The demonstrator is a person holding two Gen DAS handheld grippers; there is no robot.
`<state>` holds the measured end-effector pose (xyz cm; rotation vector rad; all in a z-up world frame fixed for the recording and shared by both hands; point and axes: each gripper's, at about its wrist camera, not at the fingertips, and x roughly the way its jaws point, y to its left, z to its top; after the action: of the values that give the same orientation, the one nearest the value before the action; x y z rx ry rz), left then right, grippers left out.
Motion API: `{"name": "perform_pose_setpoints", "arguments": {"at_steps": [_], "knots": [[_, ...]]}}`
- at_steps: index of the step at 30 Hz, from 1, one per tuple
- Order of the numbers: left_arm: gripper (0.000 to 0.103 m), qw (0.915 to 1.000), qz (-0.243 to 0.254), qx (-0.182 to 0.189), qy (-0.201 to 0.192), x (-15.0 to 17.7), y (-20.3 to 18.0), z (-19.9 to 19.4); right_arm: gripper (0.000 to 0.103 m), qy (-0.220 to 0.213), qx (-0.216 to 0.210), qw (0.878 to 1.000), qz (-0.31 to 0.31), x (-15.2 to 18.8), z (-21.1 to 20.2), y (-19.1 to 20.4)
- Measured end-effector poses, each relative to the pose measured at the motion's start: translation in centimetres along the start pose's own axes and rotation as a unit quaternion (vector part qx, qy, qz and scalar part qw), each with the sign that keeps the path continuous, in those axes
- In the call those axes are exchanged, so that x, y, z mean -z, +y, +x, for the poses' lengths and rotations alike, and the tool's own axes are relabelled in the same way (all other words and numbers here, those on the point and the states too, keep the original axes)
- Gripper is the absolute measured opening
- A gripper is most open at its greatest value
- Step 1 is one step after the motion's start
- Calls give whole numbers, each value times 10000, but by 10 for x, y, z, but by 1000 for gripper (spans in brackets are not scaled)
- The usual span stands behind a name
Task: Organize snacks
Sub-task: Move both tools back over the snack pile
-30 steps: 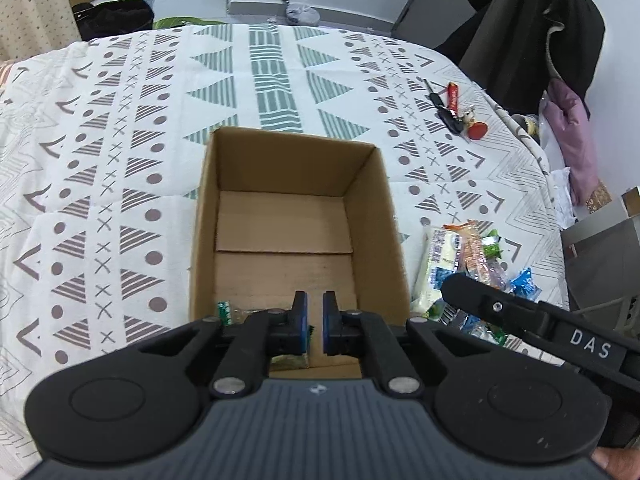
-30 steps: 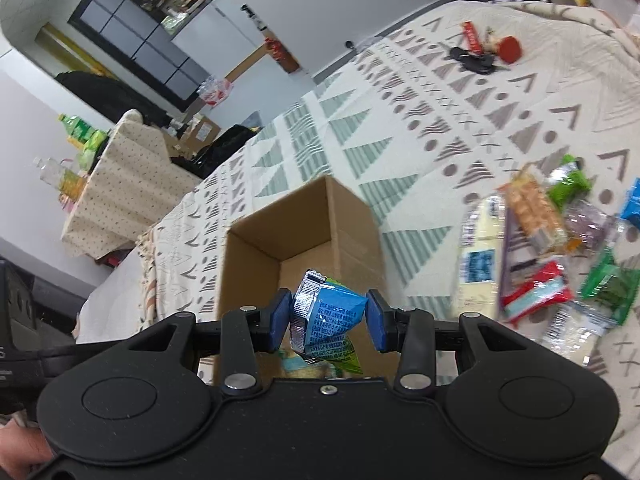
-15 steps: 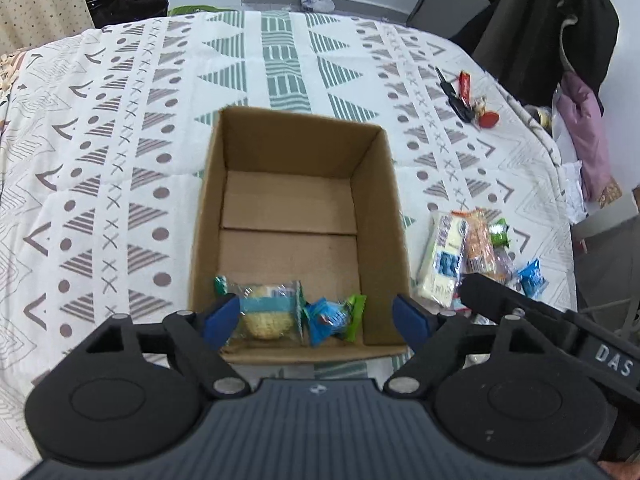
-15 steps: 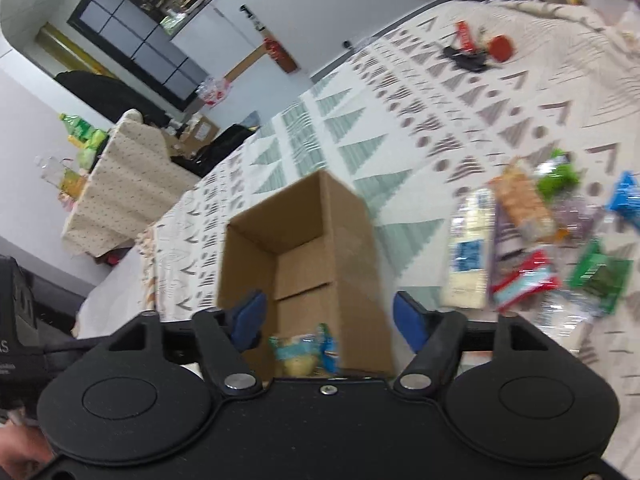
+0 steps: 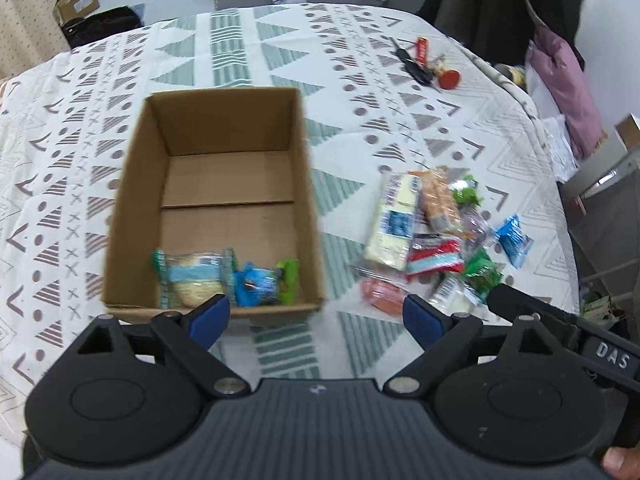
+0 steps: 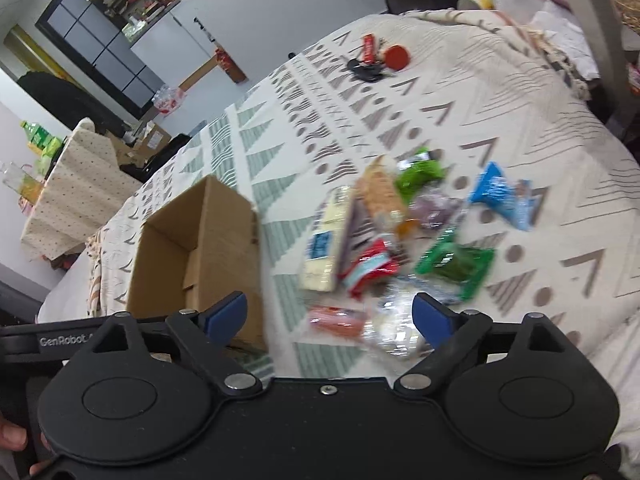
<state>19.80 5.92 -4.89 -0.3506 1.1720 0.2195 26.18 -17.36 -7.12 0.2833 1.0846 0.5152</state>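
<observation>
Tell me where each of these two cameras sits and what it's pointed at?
Left wrist: rides the left gripper, looking down at the cardboard box; a fingertip shows bottom right.
Right wrist: rides the right gripper, aimed at the snack pile; fingertips show bottom left.
Both share box, pile and patterned cloth.

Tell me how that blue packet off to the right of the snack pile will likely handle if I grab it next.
The blue packet looks like a thin, crinkled foil wrapper, so probably light and floppy, likely to crumple between the fingers. Its glossy film may be a bit slippery. It lies flat on the soft patterned cloth, apart from the pile, so the open right gripper may need to pinch low.
</observation>
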Motion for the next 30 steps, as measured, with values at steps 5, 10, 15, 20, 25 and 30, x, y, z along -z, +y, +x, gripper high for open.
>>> {"name": "perform_pose_setpoints", "arguments": {"at_steps": [5, 10, 15, 20, 25, 30], "knots": [[93, 9999, 31, 93, -127, 11, -29, 9, 89, -128, -3, 9999, 12, 5, -1, -34], [93, 9999, -1, 120, -91, 14, -50, 23, 89, -274, 51, 9995, -132, 4, -4, -55], [93, 9999, -5, -48, -138, 16, -61, 35, 89, -269, -29, 9996, 34, 8, -6, -78], [93, 9998, 45, -69, -154, 18, -73, 46, 89, -332, -186, 9989, 274, 3, -16, -101], [93, 9996, 56, -47, -265, 20, -84, 53, 89, -253, -330, 9961, 779, 8, -15, -129], [90, 9997, 120, 22, -229, 22, -95, 64, 88, -300, -444, 9924, 1107, 9, -11, -142]]}}
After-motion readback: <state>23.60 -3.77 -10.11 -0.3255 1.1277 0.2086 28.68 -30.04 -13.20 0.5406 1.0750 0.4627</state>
